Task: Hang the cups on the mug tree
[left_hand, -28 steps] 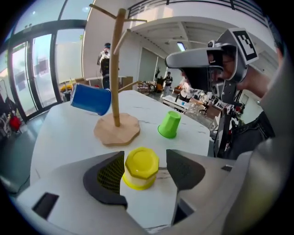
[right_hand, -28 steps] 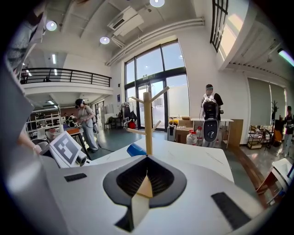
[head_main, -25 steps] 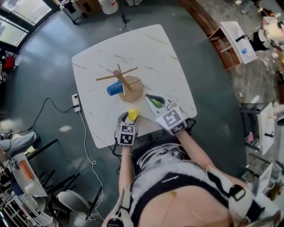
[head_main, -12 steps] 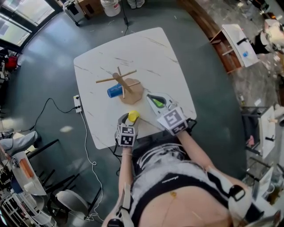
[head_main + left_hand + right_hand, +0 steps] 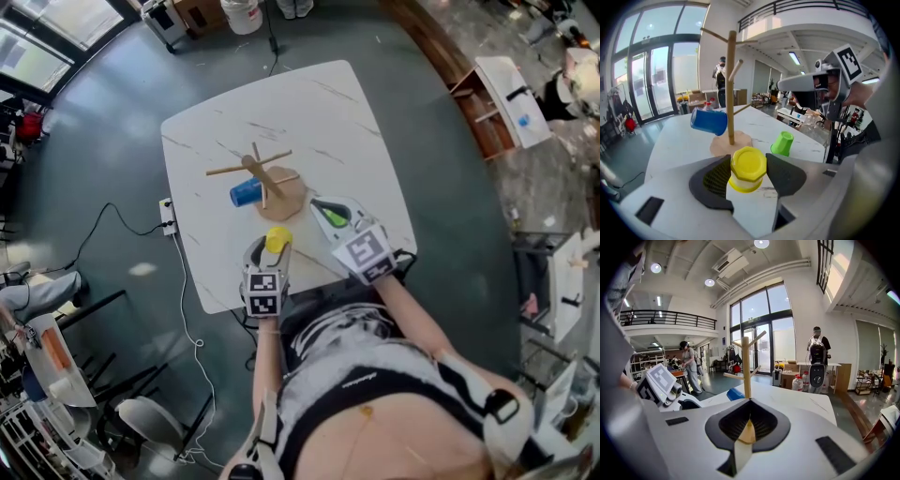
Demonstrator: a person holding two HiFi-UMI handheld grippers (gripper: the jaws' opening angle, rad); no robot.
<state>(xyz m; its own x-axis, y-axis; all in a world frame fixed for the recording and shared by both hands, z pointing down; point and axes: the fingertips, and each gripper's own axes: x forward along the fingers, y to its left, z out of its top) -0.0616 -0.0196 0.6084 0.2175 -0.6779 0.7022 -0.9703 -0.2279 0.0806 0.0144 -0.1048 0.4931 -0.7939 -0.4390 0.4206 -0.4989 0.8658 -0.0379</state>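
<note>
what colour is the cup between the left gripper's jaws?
Yellow. The cup shows best in the left gripper view, close up between the two pads.

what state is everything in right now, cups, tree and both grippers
left gripper: jaws have just been closing, shut on the yellow cup
right gripper: jaws together, empty
yellow cup: upside down, gripped
blue cup: hanging on its side on the mug tree
green cup: upside down on the table, not hung
mug tree: upright, one cup on it
</note>
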